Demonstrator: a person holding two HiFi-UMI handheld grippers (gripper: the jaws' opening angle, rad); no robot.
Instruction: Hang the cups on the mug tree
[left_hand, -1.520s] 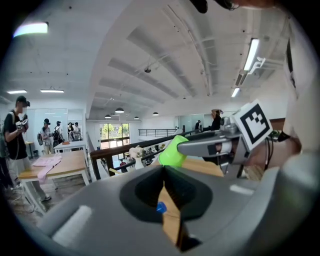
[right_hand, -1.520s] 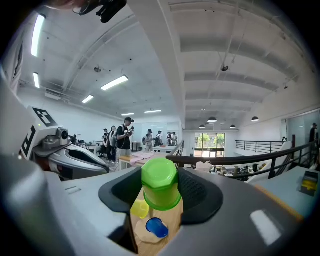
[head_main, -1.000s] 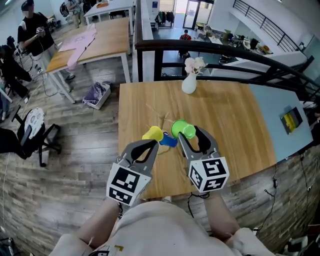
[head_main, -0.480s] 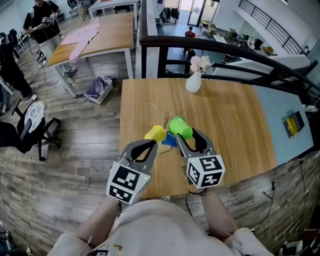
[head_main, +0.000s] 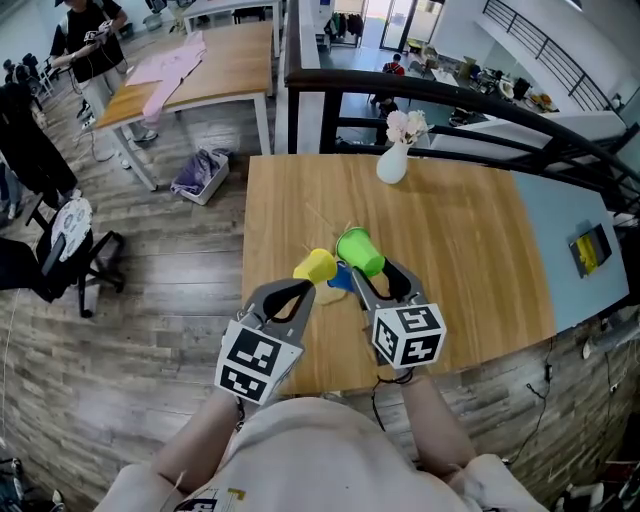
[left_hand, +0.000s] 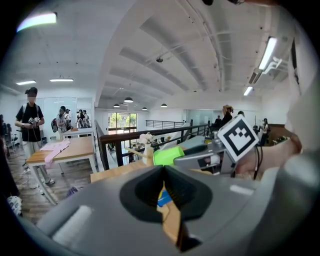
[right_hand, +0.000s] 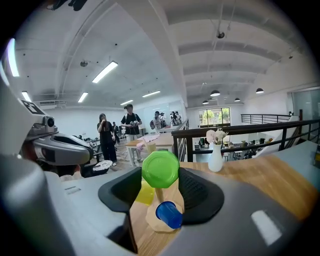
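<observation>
Right gripper (head_main: 377, 269) first: my jaws are spread wide and clamped on the green cup (right_hand: 160, 169). Its flat bottom faces me and fills the gap from pad to pad. The cup sits right over the top of the mug tree (right_hand: 152, 221), whose thin wooden stem drops from under the cup to a round wooden base. I cannot tell whether a peg is inside the cup.

Left gripper (head_main: 302, 290): clenched tight, pads pressed together, nothing between them. It hangs beside the right one, just short of the tree.

On the tree itself, the yellow cup (head_main: 315, 266) sits out to the left, just ahead of my left gripper's tips. The blue cup (right_hand: 168, 215) is low down, its bottom pointing back at me, just over the base. The green one is the highest of the three.

The tree stands near my edge of the wooden table (head_main: 450, 250). At the far edge, well apart from the cups, a white vase (head_main: 391, 166) holds pale flowers. Behind it runs a dark railing (head_main: 470, 95), and off to the left another table (head_main: 225, 70) carries a pink cloth.
</observation>
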